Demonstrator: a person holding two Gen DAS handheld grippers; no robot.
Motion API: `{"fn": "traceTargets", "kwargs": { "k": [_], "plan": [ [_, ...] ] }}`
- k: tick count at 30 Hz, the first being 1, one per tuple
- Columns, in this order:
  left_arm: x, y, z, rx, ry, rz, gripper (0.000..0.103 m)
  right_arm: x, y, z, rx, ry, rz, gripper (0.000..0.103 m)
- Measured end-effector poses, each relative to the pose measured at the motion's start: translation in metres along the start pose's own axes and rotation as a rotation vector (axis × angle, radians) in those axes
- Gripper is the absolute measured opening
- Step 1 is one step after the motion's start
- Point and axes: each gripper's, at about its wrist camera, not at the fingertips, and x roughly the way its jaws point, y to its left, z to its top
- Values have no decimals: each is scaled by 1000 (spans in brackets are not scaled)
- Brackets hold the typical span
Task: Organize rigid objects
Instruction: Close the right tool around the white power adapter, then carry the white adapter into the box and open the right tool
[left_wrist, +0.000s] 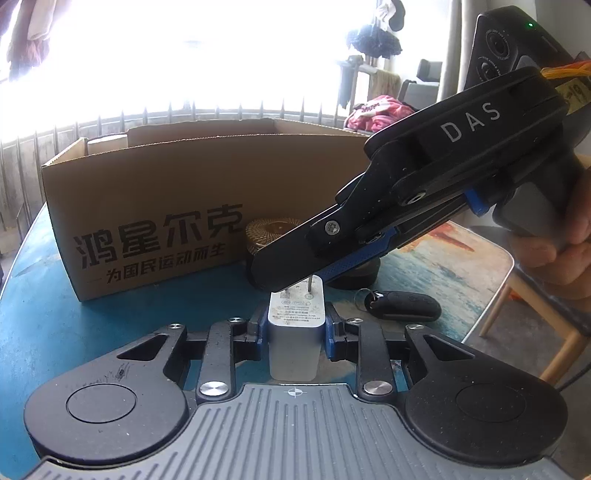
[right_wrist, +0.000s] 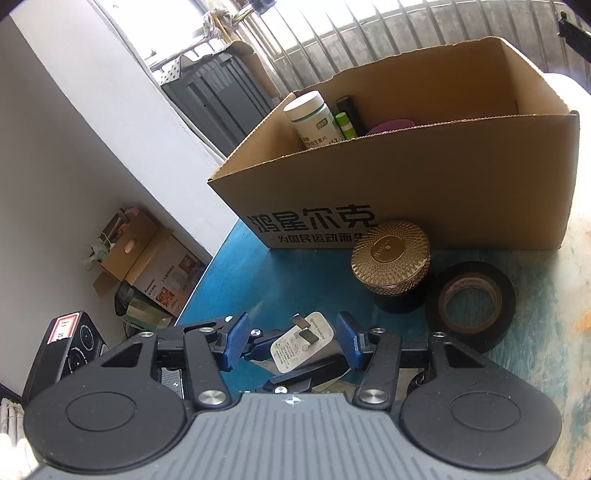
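A white plug adapter (left_wrist: 295, 332) with metal prongs sits between my left gripper's (left_wrist: 297, 325) blue pads, which press on its two sides. My right gripper (left_wrist: 295, 275) reaches in from the right, its tips over the prongs. In the right wrist view the adapter (right_wrist: 303, 343) lies between the right gripper's (right_wrist: 291, 341) blue pads with a clear gap on the left side, so that gripper is open. The left gripper's fingers (right_wrist: 258, 347) show beneath the adapter. An open cardboard box (right_wrist: 443, 192) stands behind on the blue table (right_wrist: 277, 277).
A gold-lidded jar (right_wrist: 391, 254) and a black tape roll (right_wrist: 471, 299) stand in front of the box. A black key fob (left_wrist: 406, 306) lies to the right. Inside the box are a white bottle (right_wrist: 314, 118) and small tubes. A hand (left_wrist: 554, 240) holds the right gripper.
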Motion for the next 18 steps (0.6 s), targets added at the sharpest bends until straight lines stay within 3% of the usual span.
{"fn": "traceTargets", "kwargs": {
  "k": [4,8,11,18],
  "plan": [
    [-3,0,-2,23,-2,-8,27,9,2,0,-11,19,2,60],
    [-4,-2,-2,38,0,-16,26,17,3,-7,-37,19,-23,54],
    [-5,-1,0,25,5,-31,26,13,-1,-9,-25,7,-30,40],
    [-21,-11,32,52,-4,-42,26,-13,7,-4,-57,-51,-3,39]
  ]
}}
